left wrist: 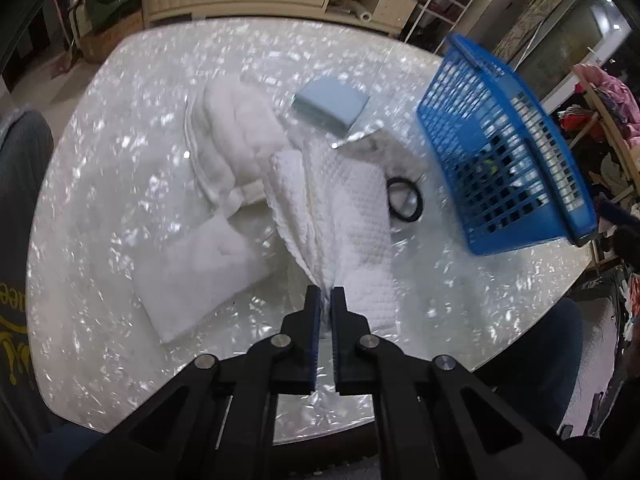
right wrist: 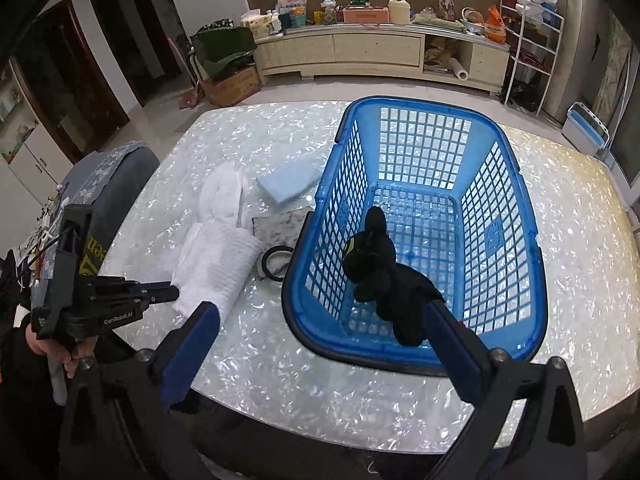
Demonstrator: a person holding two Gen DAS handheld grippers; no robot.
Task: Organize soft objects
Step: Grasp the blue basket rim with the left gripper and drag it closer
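On the pearly table [right wrist: 320, 380], the blue basket [right wrist: 532, 280] at right holds a black plush toy [right wrist: 380, 276] beyond the wide-spread right gripper [right wrist: 320, 344], while at left the left gripper [left wrist: 326, 304] pinches the white waffle towel [left wrist: 344, 216].

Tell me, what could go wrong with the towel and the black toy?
The left tongs pinch only an edge of the waffle towel, so it might slip free or drag the black hair tie beside it. The right tongs are open, and the black plush toy seems to hang on the blue basket rim; it could tumble outside.
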